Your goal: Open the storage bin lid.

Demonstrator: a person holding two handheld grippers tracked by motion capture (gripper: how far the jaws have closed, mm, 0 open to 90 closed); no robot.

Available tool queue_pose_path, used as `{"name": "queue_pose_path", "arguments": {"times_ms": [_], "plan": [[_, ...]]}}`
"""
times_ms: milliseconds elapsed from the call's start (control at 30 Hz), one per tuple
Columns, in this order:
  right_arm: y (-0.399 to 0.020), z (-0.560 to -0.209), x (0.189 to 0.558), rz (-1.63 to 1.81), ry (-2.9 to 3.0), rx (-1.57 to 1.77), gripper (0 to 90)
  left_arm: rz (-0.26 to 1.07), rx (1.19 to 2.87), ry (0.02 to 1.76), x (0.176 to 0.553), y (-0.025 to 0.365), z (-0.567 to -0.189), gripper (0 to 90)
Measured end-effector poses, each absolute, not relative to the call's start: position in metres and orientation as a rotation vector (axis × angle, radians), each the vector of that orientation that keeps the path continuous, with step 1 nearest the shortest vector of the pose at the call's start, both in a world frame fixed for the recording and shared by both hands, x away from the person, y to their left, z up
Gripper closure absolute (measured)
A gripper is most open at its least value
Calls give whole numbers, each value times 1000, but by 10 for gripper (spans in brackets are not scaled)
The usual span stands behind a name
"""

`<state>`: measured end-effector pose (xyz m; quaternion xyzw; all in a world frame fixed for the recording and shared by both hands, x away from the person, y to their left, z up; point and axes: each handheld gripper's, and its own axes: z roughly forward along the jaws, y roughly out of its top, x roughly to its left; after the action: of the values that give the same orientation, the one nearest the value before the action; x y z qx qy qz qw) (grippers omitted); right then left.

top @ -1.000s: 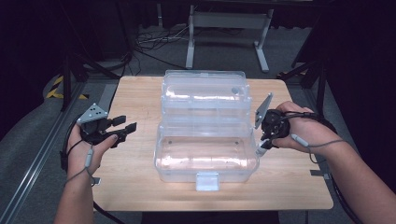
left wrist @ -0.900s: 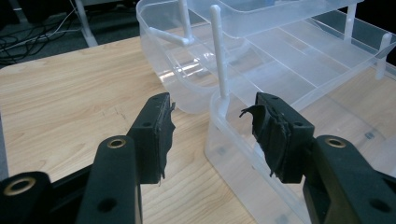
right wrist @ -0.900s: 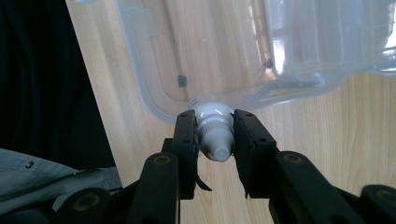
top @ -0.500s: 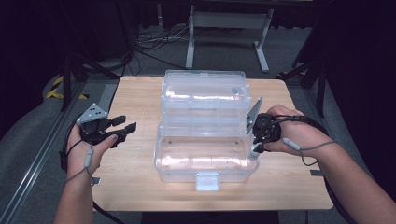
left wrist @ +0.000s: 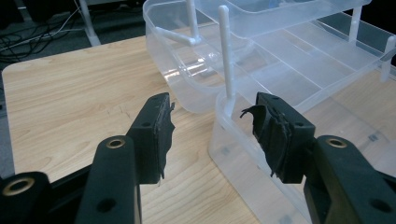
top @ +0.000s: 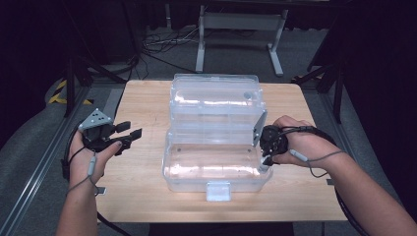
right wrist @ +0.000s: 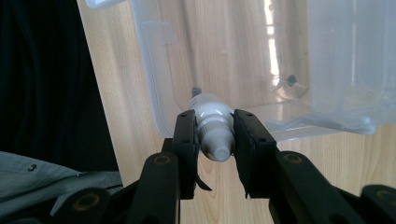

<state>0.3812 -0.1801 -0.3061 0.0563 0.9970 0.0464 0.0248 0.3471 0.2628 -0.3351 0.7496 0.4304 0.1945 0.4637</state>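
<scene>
The high view looks forward and down from above the person's side onto the whole wooden table (top: 147, 105), with the clear plastic box (top: 215, 128) at its middle. The left gripper view sits low and close, looking along its jaws across the table (left wrist: 70, 98) to the box's (left wrist: 299, 56) near end. The right gripper view (closer still) looks down at the box's rim (right wrist: 154, 88), so all three share the box.

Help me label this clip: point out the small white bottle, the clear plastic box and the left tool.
Small white bottle (right wrist: 215, 135), right gripper view, on its ribbed cap.
Clear plastic box (top: 169, 169), high view, on its near tub's left wall.
Left tool (left wrist: 212, 128), left gripper view, midway between its open jaws.
</scene>
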Motion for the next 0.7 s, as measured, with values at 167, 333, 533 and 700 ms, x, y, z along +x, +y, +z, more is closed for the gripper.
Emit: {"name": "queue_pose_path", "arguments": {"times_ms": [167, 333, 533, 700], "plan": [[-177, -315, 382, 127, 3094, 168, 715, 476, 1844, 1058, 347, 262, -335, 468], [-175, -326, 384, 92, 3106, 162, 715, 475, 1849, 1057, 347, 263, -335, 466], [-173, -337, 386, 79, 3115, 157, 715, 472, 1849, 1058, 348, 263, -336, 462], [-171, -346, 389, 52, 3125, 155, 715, 471, 1851, 1060, 348, 263, -336, 461]]}}
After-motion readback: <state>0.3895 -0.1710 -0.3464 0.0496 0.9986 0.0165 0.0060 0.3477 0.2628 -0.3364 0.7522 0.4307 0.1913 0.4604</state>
